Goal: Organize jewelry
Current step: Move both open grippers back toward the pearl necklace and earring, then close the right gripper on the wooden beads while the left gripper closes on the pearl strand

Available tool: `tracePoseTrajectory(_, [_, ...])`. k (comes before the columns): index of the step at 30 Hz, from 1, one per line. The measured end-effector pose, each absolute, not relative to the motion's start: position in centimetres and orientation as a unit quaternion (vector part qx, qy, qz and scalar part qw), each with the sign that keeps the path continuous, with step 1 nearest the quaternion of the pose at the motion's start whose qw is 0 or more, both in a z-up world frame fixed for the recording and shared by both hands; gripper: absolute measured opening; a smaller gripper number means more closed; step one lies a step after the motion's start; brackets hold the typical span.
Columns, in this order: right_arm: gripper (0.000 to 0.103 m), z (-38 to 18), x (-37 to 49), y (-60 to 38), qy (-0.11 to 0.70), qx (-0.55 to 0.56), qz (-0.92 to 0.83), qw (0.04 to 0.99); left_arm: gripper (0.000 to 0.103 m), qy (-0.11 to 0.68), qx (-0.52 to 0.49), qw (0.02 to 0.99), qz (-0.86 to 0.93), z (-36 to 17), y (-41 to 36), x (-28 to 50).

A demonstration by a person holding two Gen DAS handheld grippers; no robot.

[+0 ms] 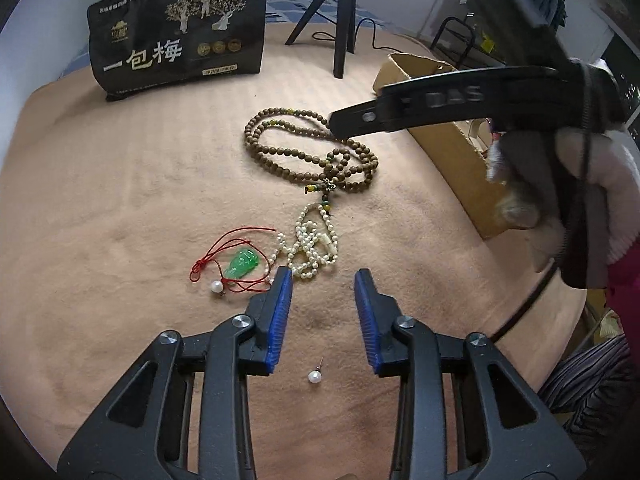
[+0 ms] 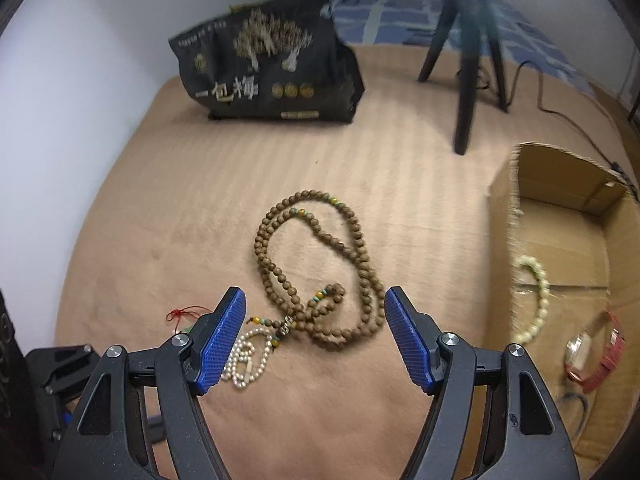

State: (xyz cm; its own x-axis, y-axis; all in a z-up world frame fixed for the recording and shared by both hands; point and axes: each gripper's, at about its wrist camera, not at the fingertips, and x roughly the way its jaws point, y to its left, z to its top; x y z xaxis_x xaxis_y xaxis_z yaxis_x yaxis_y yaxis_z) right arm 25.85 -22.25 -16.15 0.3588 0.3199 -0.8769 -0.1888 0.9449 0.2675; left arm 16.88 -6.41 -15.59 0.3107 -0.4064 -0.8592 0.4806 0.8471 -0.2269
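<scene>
The long strand of round brown wooden beads [image 2: 320, 276] is lying in loose overlapping loops near the middle of the tan blanket-covered bed [image 1: 120, 208], with a few green and yellow accent beads and a small metal charm where the loops are crossing. It is likely handling as a light, limp chain: it will be sagging and swinging once lifted, and the smooth beads may be slipping through the pads, so pinching across the bunched crossing by the charm looks like the safest hold. Just beside its lower end, a tangled strand of small cream pearl-like beads [image 1: 312, 248] is touching it, equally floppy and more delicate. Nearer the bed's left edge, a green jade-like pendant on a thin red cord [image 1: 240, 266] is lying with a white pearl at its end; the pendant is probably brittle, so the cord is the better place to take. A single white pearl stud earring [image 1: 315, 377] is resting apart, tiny and easy to lose in the nap.

The left gripper [image 1: 323, 280] is hovering over the earring with its blue pads apart, holding nothing. The right gripper [image 2: 314, 300] is standing wide open above the wooden strand, also empty.

Toward the bed's right edge, an open brown cardboard box [image 2: 560, 216] is already holding a pale bead bracelet [image 2: 536, 300] and a red-strapped watch [image 2: 596, 352].
</scene>
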Motion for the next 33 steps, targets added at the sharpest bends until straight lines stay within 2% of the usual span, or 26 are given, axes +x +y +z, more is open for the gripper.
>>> tracePoseTrajectory(8, [0.072, -19.1, 28.5, -20.9, 0.583, 0.063, 0.16, 0.794, 0.026, 0.523, 0.033, 0.805, -0.279, -16.4, -6.4, 17.1])
tracePoseTrajectory(18, [0.072, -20.2, 30.0, -19.5, 0.589, 0.031, 0.167, 0.79, 0.025, 0.524, 0.018, 0.803, -0.283, -17.1, -5.9, 17.7])
tracePoseTrajectory(33, [0.078, -21.6, 32.3, -21.2, 0.596, 0.102, 0.167, 0.779, 0.025, 0.524, 0.021, 0.8, -0.293, -17.3, -6.6, 17.8])
